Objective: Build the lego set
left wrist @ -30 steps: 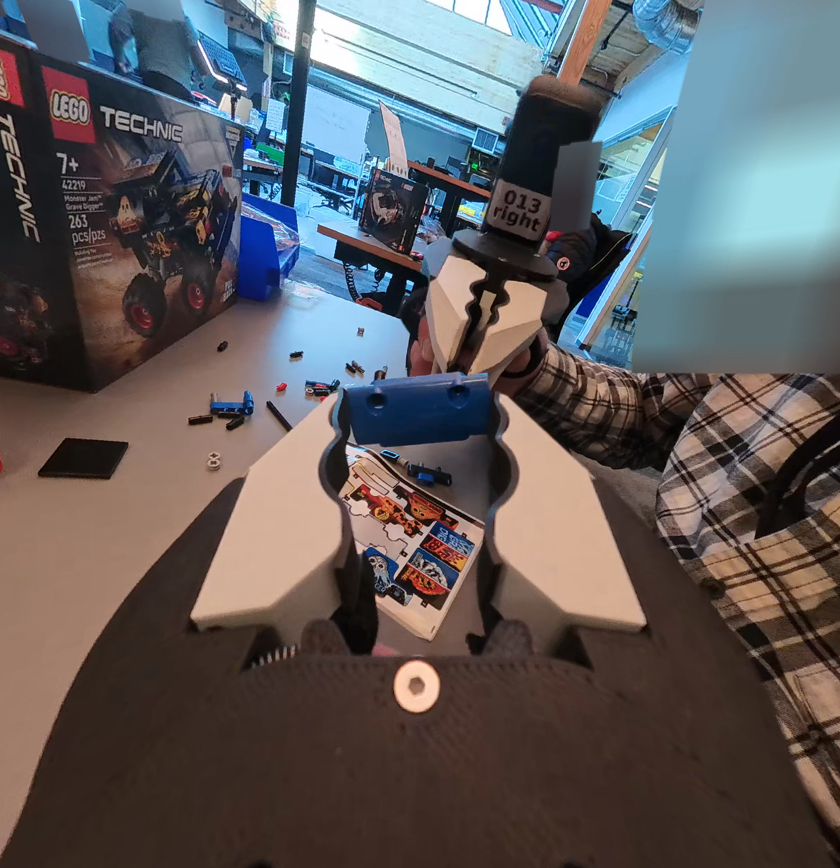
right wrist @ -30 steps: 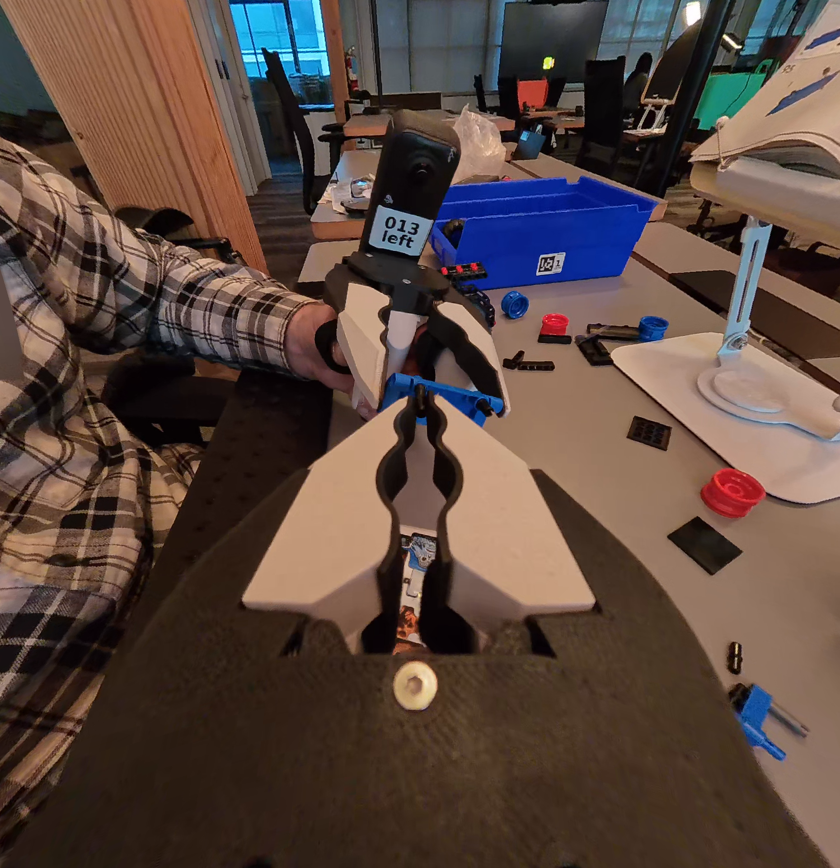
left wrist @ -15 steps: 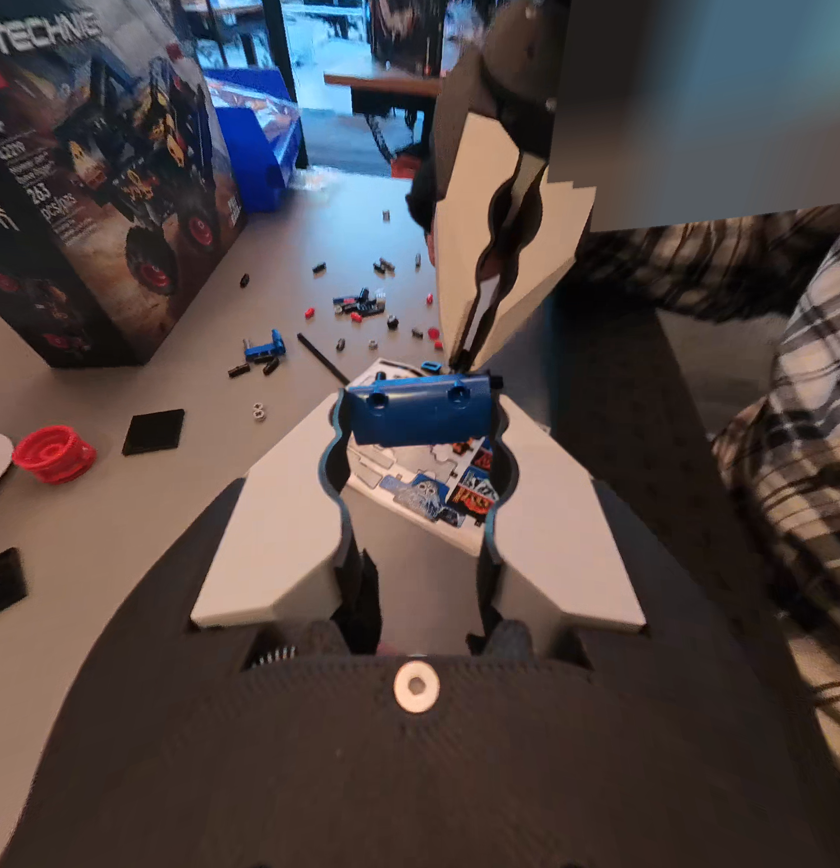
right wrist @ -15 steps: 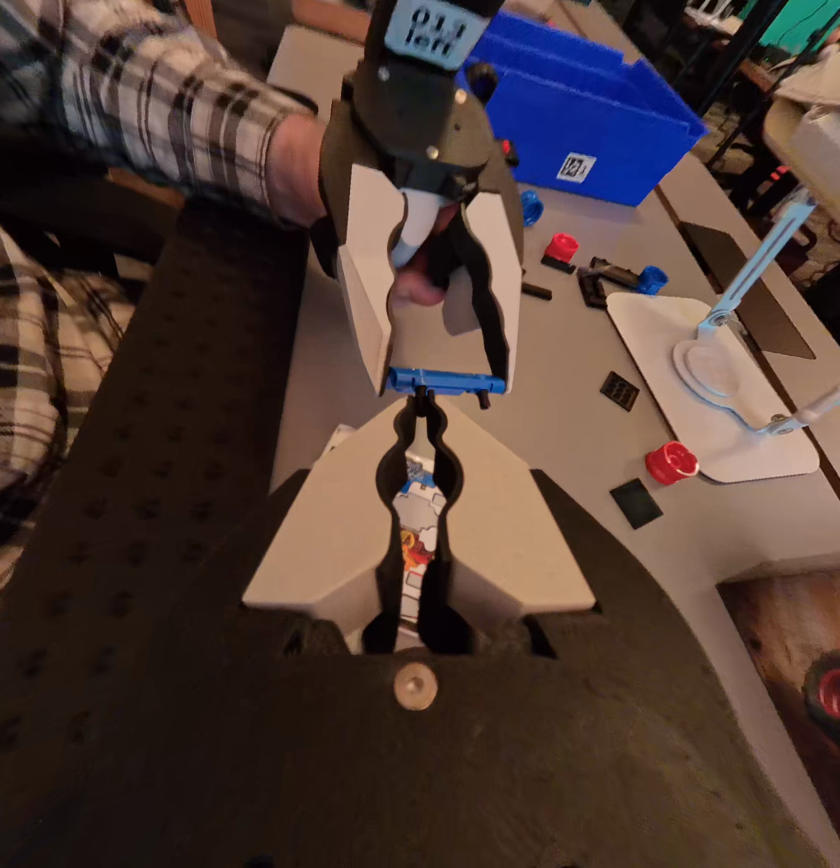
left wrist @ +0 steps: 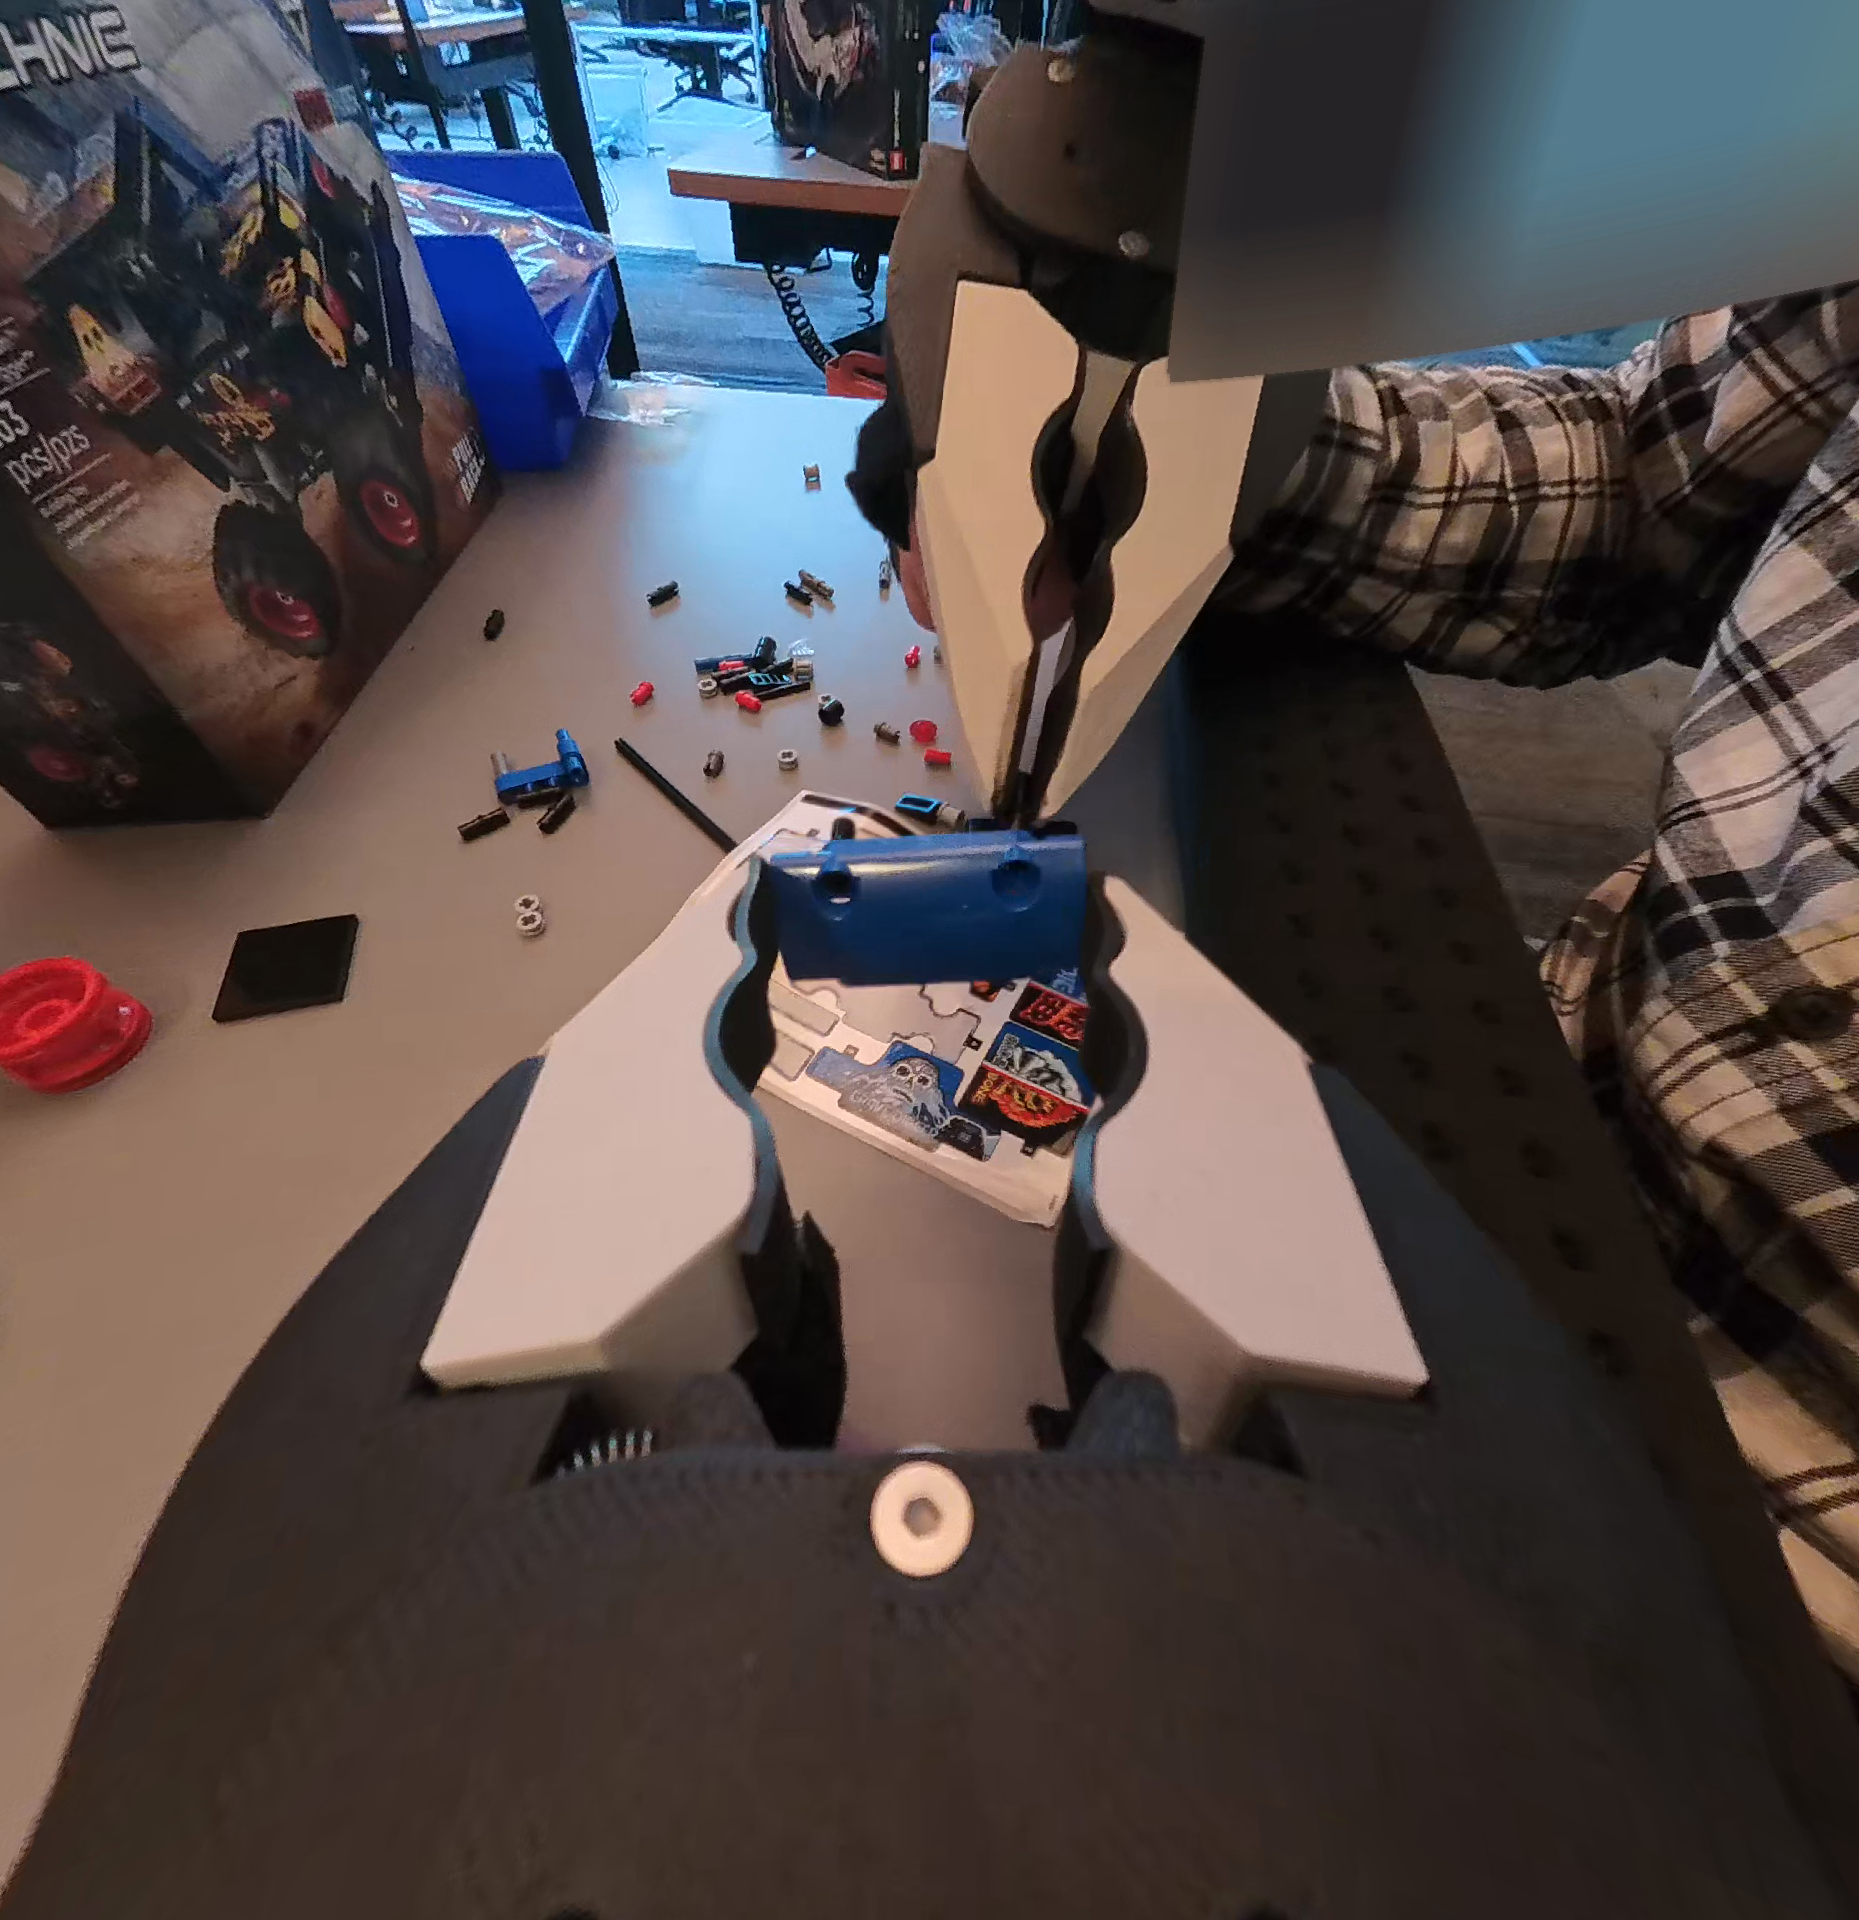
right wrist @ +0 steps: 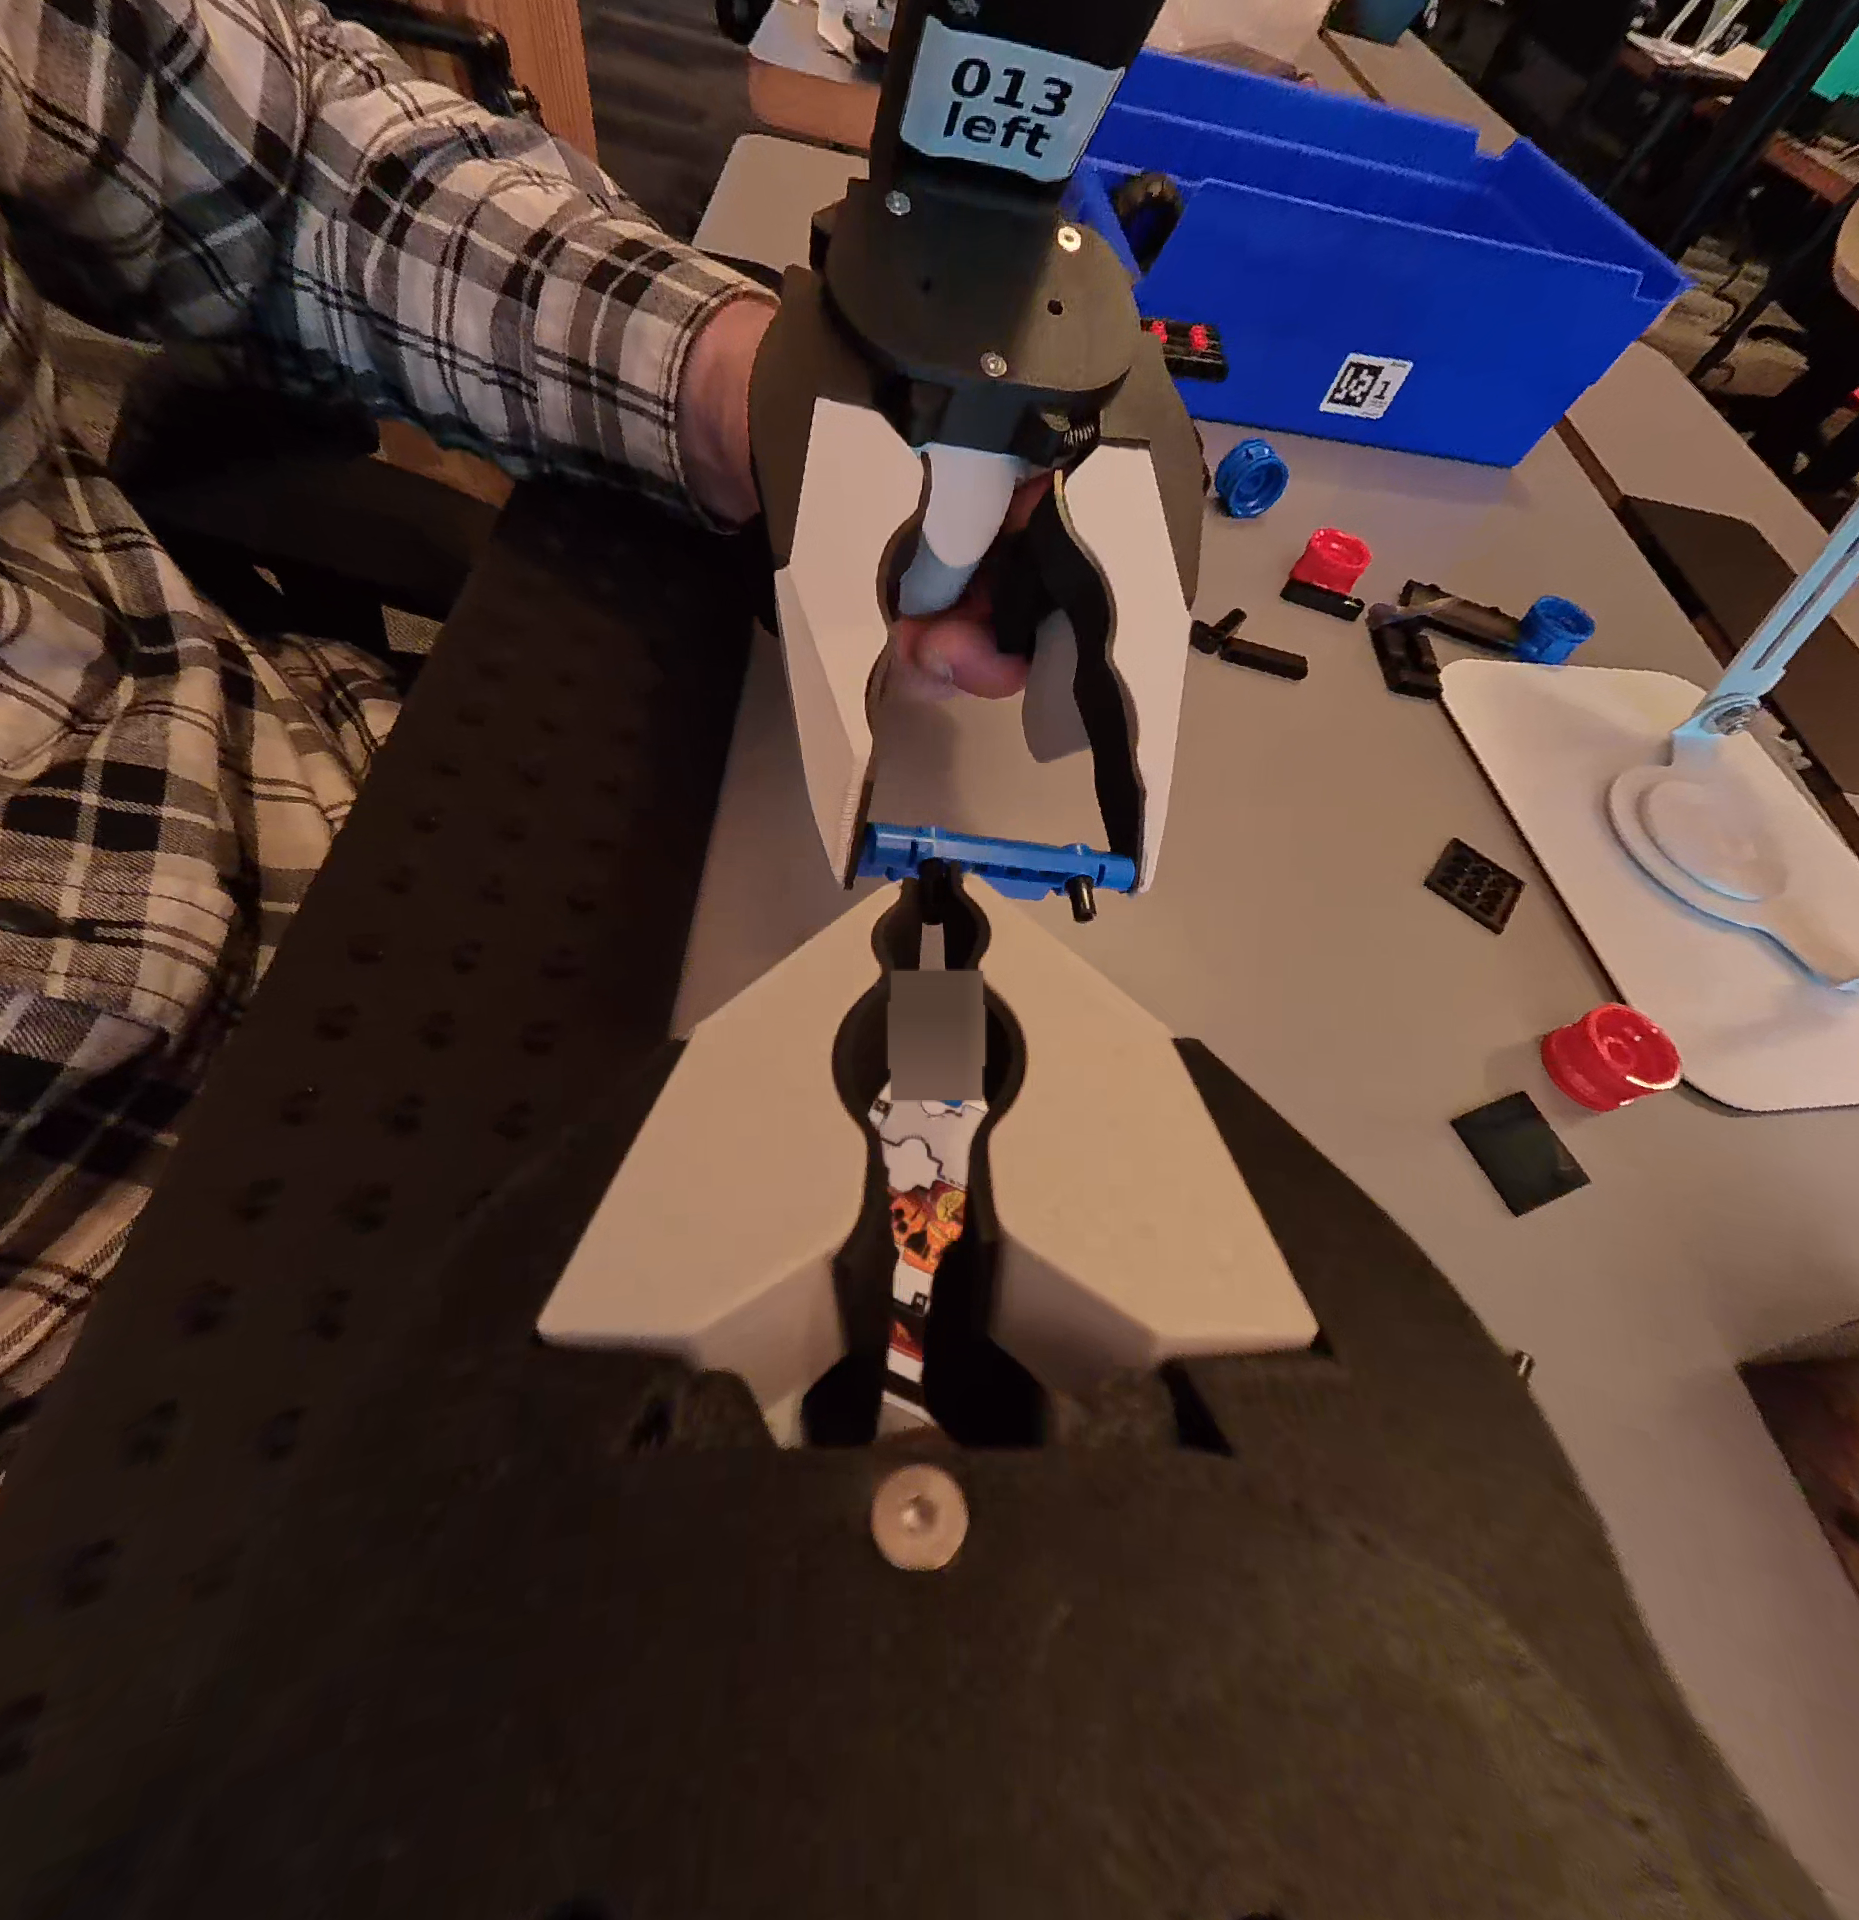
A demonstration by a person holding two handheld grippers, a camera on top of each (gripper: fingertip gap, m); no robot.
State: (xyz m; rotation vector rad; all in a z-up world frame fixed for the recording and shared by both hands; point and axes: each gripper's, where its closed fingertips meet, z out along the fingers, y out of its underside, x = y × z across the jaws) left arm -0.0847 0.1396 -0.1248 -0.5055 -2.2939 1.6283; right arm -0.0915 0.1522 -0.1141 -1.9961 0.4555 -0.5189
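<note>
Two grippers meet over the table, one with a blue piece and one with a black pin.

The left gripper (left wrist: 930, 914) is partly open, with the blue piece (left wrist: 930, 920) squeezed between its tips, up in the air above the sticker sheet (left wrist: 946, 1091). The right gripper (right wrist: 930, 914) is almost closed and pinches a small black pin (right wrist: 933, 883) at its very tip. The pin touches the blue piece near one end. Another black pin (right wrist: 1081, 896) sticks out of the piece near the other end. On the table (left wrist: 281, 1143), many small parts (left wrist: 759, 675) lie scattered far behind the sheet. A red wheel (left wrist: 52, 1023) and a black tile (left wrist: 286, 966) sit to the left. The set's box (left wrist: 177, 416) stands at the far left. In the right wrist view, a blue bin (right wrist: 1372, 312) is far off, with a white stand (right wrist: 1683, 883) at the right.
</note>
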